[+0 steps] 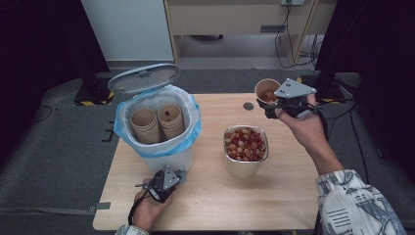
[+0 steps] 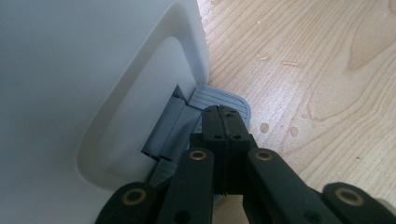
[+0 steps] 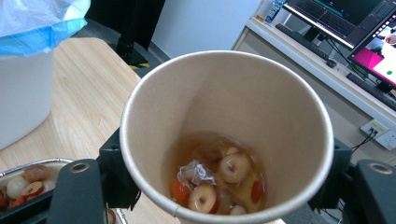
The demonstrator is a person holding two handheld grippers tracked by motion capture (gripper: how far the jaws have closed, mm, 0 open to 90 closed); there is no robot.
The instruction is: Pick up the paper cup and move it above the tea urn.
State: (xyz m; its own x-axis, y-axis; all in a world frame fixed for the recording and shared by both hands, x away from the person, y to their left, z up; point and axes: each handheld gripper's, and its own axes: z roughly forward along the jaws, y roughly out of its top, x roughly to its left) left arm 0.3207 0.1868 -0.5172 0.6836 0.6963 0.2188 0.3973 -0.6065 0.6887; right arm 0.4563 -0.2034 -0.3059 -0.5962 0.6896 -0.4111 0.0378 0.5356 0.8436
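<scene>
pedal down, lid up, one more cup on its way

your left gripper (image 1: 147,185) sits low at the near foot of the white bin (image 1: 161,159), its jaws shut together with nothing between them, the closed tips pressing on the grey foot pedal (image 2: 229,99). that looks to be why the grey lid (image 1: 143,77) stands tipped back over the far rim: the pedal keeps the mouth open so your other hand stays free. inside the blue bag (image 1: 193,128) two stacks of used paper cups (image 1: 157,122) stand side by side.

your right gripper (image 1: 268,104) is clamped on another paper cup (image 1: 266,91), held upright above the far right part of the wooden table (image 1: 210,196), well apart from the bin. the right gripper view has the jaws pressing the cup's wall from both sides, just under the rim, a hold that keeps it level. that matters, since the cup holds leftovers (image 3: 217,175): a little amber liquid with fruit slices and red bits at the bottom.

between the bin and the held cup stands a metal bowl (image 1: 245,166), heaped with the same kind of fruit pieces. its place suggests the contents go there first, and the emptied cup then joins the stacks in the bin. tilt slowly, since the liquid could splash on the wood.
</scene>
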